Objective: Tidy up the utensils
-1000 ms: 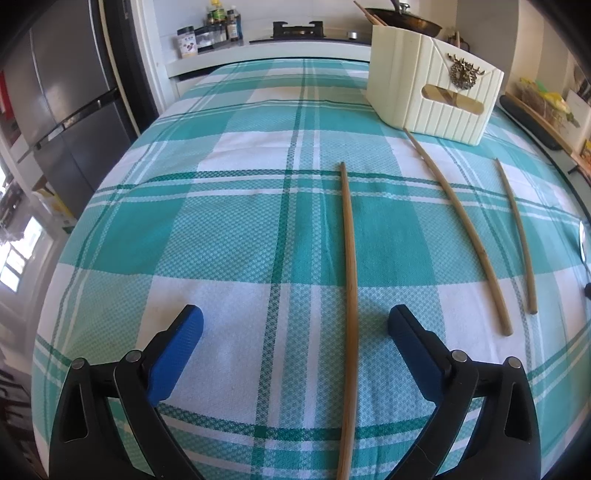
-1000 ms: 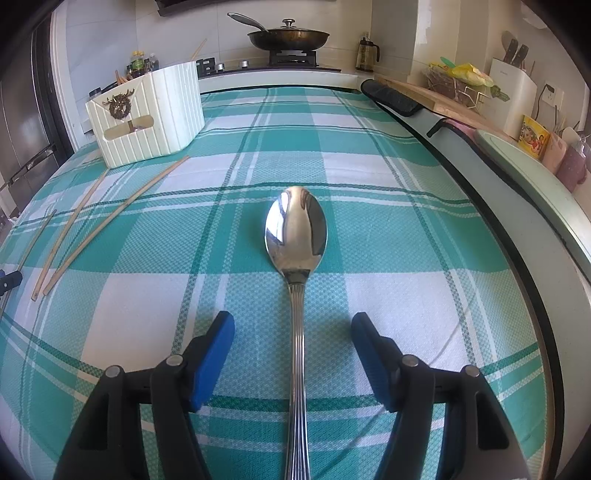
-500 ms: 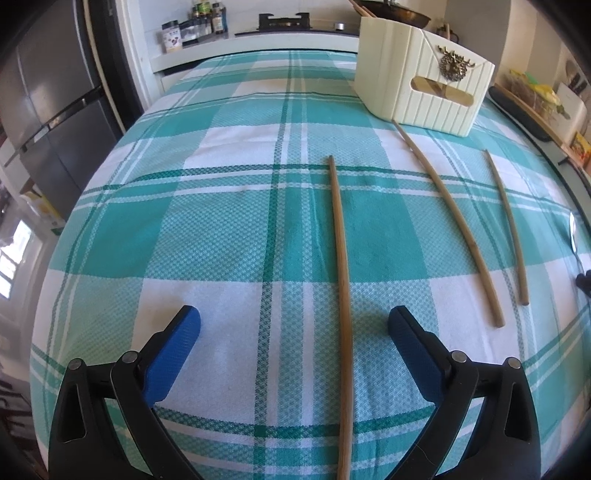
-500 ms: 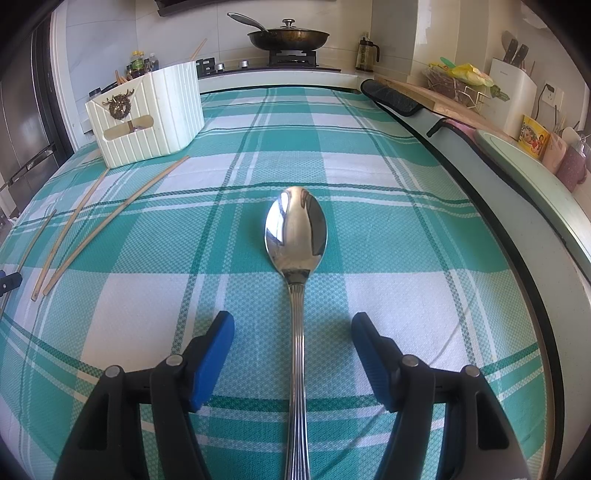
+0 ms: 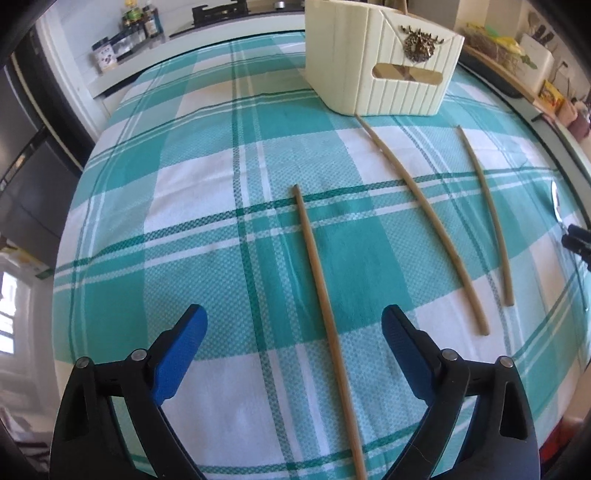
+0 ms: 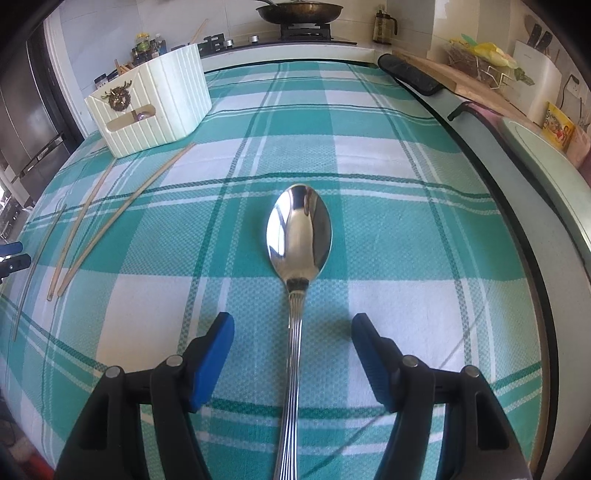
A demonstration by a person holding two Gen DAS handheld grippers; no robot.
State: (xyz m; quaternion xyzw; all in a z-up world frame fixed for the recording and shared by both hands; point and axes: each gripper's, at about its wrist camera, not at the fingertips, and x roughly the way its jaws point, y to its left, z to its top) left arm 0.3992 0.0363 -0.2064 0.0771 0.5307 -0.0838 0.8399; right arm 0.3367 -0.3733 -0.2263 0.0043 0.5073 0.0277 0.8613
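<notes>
On the teal plaid tablecloth (image 5: 184, 229) a wooden chopstick (image 5: 321, 295) runs lengthwise between the blue pads of my left gripper (image 5: 293, 317). Its jaws are closing, and the pads are clear of the stick. Two more chopsticks (image 5: 421, 221) (image 5: 487, 221) lie to the right, pointing at the cream utensil holder (image 5: 384, 70). In the right wrist view a steel spoon (image 6: 299, 236) lies bowl up, its handle passing between the open pads of my right gripper (image 6: 293, 325) without touching them. The holder (image 6: 155, 107) stands far left there.
A stove with a pan (image 6: 299, 13) sits beyond the table's far edge. Along the right side are a counter with a cutting board (image 6: 476, 88) and a knife block (image 6: 535, 66). A dark fridge (image 5: 22, 155) stands at the left. My left gripper's fingertips (image 6: 14, 258) show at the left edge.
The left gripper has moved toward the holder and rolled, so the chopsticks now slant in its view. Its jaws have narrowed a little. The right gripper and spoon have barely moved.
</notes>
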